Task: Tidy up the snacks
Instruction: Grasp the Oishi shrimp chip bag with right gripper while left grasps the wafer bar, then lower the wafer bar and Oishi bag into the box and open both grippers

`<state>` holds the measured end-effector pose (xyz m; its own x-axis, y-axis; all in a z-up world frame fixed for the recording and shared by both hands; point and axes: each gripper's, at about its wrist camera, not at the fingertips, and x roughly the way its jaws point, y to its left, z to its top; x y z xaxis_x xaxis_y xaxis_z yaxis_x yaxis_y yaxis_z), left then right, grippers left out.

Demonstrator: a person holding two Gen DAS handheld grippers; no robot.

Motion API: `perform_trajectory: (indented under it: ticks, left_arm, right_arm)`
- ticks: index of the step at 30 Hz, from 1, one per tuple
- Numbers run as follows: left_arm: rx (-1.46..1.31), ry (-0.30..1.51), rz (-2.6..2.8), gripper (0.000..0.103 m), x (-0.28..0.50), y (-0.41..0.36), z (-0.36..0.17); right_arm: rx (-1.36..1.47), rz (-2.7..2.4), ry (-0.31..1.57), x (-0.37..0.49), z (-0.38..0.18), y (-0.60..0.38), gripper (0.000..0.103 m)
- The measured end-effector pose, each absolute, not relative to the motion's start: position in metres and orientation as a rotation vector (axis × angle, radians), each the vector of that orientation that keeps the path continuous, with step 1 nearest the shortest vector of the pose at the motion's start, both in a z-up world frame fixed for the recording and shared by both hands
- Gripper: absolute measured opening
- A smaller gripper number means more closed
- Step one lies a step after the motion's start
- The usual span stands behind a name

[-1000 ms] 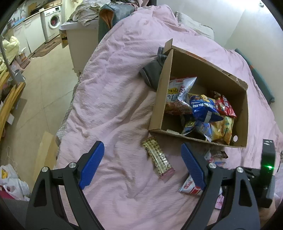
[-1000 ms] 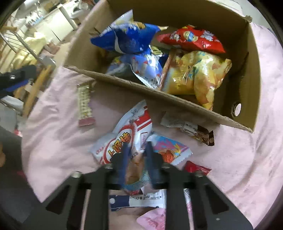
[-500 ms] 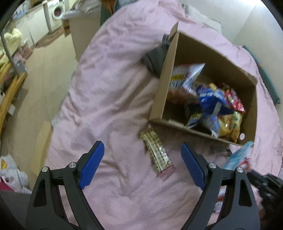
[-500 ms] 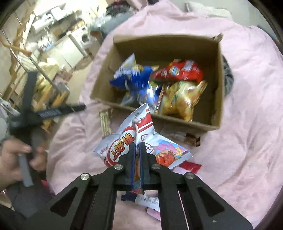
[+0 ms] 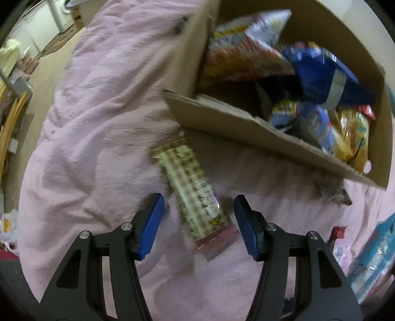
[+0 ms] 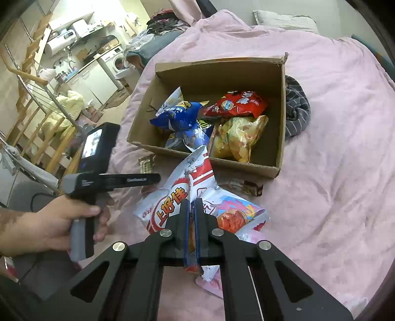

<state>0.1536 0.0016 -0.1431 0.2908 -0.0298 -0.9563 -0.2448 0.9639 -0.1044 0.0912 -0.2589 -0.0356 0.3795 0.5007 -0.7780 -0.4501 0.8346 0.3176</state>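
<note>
Between the left tongs (image 5: 198, 219) — half apart, jaws just closing — lies the checked wafer pack (image 5: 191, 190) on the bed: light, crushable, best pinched mid-length. Right tongs (image 6: 191, 210) clamp a white snack bag (image 6: 182, 195).

Left gripper (image 5: 198, 217) half-closed, right gripper (image 6: 191, 210) clamped

a bed (image 6: 333, 103) under a crumpled pink duvet fills the room's middle, a grey pillow (image 6: 284, 21) at its head by a pale wall. beyond the beige floor (image 5: 47, 64) stand white cabinets, a washing machine (image 6: 116, 60) and a wooden stair rail (image 6: 27, 76).
</note>
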Motion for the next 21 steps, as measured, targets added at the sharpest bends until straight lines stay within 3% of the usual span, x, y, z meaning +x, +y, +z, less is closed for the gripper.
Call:
perform_trajectory:
  ticks: [4,6,16,21]
  left_arm:
    - [-0.201,1.260,0.160,0.032,0.154,-0.003,-0.144]
    - [-0.189,1.261,0.154,0.026,0.151,-0.002,-0.143]
    - [-0.245,1.224,0.110,0.024,0.098,0.003,-0.106]
    - [-0.158,1.110,0.088,0.024,0.072,0.001,-0.059]
  right_arm:
    - [0.050,0.615,0.999,0.089,-0.032,-0.259,0.004]
    - [0.049,0.616,0.999,0.090,-0.033,-0.257,0.004]
    - [0.055,0.630,0.963,0.086,-0.023,-0.254,0.004]
    - [0.079,0.632,0.920,0.087,-0.010,-0.256,0.004]
